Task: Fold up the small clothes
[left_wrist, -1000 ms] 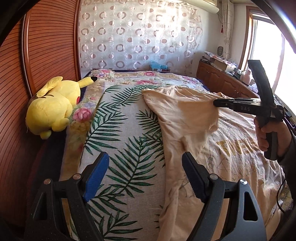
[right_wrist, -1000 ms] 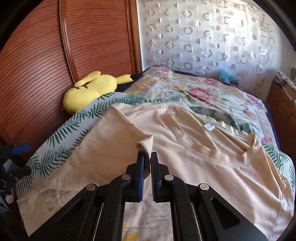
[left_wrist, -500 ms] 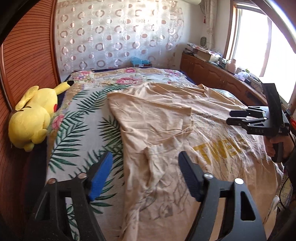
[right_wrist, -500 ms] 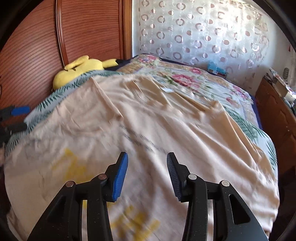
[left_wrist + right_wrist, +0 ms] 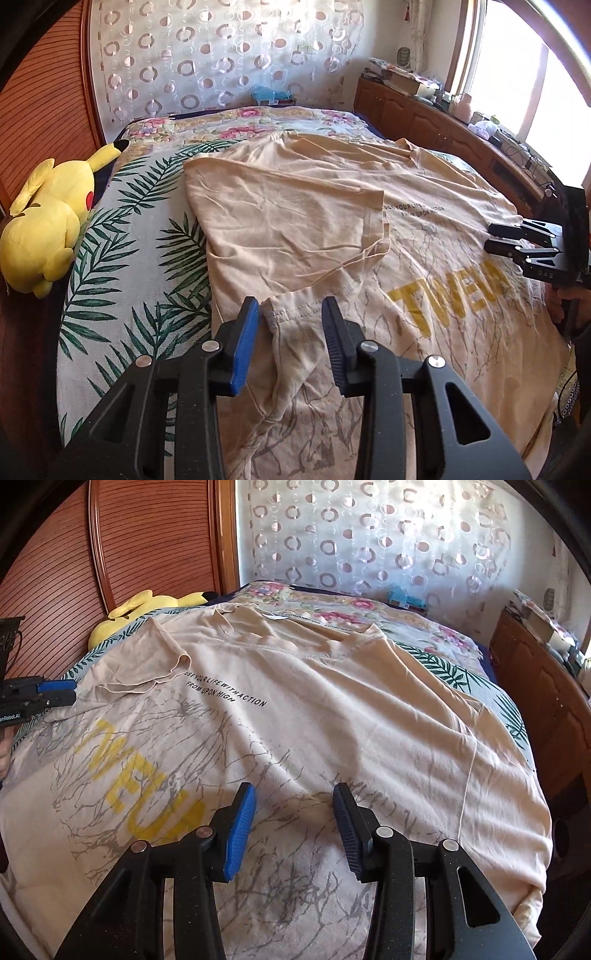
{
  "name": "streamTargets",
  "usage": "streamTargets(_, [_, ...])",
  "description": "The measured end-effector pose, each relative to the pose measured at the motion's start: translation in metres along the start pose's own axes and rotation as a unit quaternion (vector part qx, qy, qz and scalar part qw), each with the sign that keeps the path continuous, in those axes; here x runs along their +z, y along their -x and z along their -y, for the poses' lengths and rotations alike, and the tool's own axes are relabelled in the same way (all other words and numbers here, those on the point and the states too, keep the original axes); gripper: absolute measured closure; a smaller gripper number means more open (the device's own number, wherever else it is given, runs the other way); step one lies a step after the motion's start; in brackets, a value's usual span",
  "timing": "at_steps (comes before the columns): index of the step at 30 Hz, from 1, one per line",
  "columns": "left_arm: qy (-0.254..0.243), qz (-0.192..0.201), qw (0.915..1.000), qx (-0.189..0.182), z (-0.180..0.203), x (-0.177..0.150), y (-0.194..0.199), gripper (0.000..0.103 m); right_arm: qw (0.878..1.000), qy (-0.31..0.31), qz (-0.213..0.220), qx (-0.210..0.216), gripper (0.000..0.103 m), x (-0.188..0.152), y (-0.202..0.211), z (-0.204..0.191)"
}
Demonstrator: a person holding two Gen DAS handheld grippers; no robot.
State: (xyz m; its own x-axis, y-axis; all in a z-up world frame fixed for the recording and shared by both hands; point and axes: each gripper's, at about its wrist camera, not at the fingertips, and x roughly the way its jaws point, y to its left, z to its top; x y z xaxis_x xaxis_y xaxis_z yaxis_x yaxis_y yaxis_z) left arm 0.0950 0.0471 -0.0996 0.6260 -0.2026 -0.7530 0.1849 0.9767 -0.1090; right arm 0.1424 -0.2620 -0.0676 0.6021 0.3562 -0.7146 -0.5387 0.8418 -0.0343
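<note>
A beige T-shirt [image 5: 424, 236] with yellow letters and grey print lies spread on the bed; it also fills the right wrist view [image 5: 332, 709]. Its left sleeve [image 5: 295, 221] is folded inward over the chest. My left gripper [image 5: 290, 317] is open, its jaws on either side of a raised hemmed fold of the shirt's edge [image 5: 291, 314], not pinching it. My right gripper [image 5: 293, 805] is open and empty, low over the printed front. It shows at the right edge of the left wrist view [image 5: 495, 238]. The left gripper shows at the left edge of the right wrist view [image 5: 70, 690].
A yellow plush toy [image 5: 44, 229] lies at the bed's left side by the wooden headboard [image 5: 147, 539]. The bedspread [image 5: 140, 258] has leaf and flower prints. A wooden cabinet [image 5: 436, 118] with clutter runs along the right, under the window.
My right gripper let go of the sleeve, which now lies folded on the chest, then opened and drew back over the shirt front. My left gripper moved onto the shirt's left edge and narrowed.
</note>
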Motion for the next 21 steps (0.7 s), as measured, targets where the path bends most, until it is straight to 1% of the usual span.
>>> streamTargets(8, [0.010,-0.008,0.9999,-0.006,-0.004,0.001,-0.008,0.067,1.000,0.000,0.000,0.003,0.056,0.005,-0.007,-0.002])
streamTargets(9, [0.009,-0.008,0.9999,-0.008,-0.003,0.000,-0.008,0.069,1.000,0.000,0.000,0.003,0.056,0.005,-0.008,-0.001])
streamTargets(11, [0.004,-0.006,0.9999,-0.012,-0.001,0.000,-0.007,0.082,1.000,0.001,0.000,0.003,0.055,0.005,-0.008,-0.001])
streamTargets(12, [0.001,-0.004,0.9999,-0.012,0.001,0.000,-0.006,0.084,1.000,0.001,0.000,0.002,0.055,0.004,-0.008,-0.001])
streamTargets(13, [-0.003,-0.001,0.9999,-0.013,0.003,0.000,-0.005,0.090,1.000,0.001,0.000,0.002,0.055,0.004,-0.008,-0.001])
streamTargets(14, [-0.007,0.001,0.9999,-0.014,0.005,-0.001,-0.004,0.091,1.000,0.001,0.000,0.002,0.055,0.004,-0.008,-0.001])
streamTargets(21, [-0.029,0.013,0.9993,-0.018,0.021,-0.006,0.012,0.091,1.000,0.001,0.000,0.002,0.055,0.004,-0.008,-0.001])
